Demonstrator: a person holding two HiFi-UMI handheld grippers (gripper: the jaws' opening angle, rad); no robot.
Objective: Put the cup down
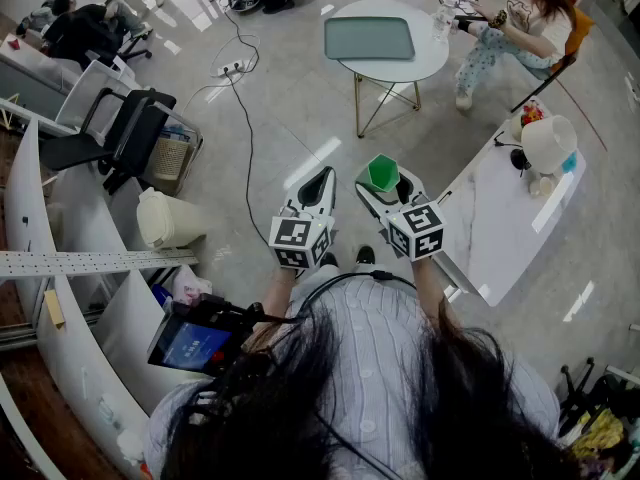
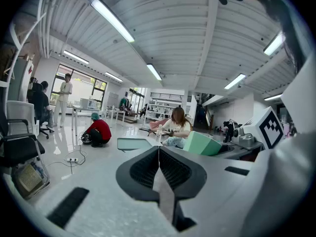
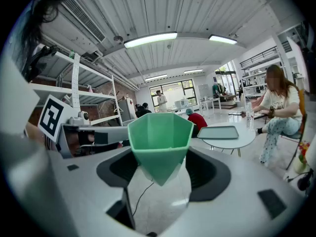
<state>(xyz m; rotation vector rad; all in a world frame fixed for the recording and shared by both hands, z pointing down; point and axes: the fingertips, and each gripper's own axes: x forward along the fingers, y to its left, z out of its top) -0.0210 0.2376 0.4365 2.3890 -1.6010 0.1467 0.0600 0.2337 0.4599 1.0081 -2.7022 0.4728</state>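
Transit is the step in hand, by my reckoning: the cup (image 1: 381, 172) is up in the air and rests on nothing. In the head view it sits at the centre of the frame, green and mouth-up, at the tip of my right gripper (image 1: 384, 182), with bare floor (image 1: 290, 118) beneath it. My left gripper (image 1: 318, 183) hangs just beside it to the left. The long white surface (image 1: 500, 238) runs down the right of the frame, near my right arm. The round table (image 1: 432, 43) with its tray (image 1: 368, 38) stands well apart at the top, where a seated person (image 1: 515, 13) works. In the left gripper view my fingers (image 2: 143, 169) are clenched together on nothing, and the cup (image 2: 202, 144) shows as a green wedge right of centre. In the right gripper view my fingers (image 3: 116, 169) are spread wide and grasping the cup (image 3: 160, 137) by its faceted sides, its tapered base pointing down into the gap, the rim roughly level. The next move, I think, calls for swinging right to the white surface, the nearer one. I would lower until the base rests flat on a bare part, away from the clutter (image 1: 545, 148) at its upper end, and only then let go. Released early or tilted, this narrow-bottomed cup would likely tip.
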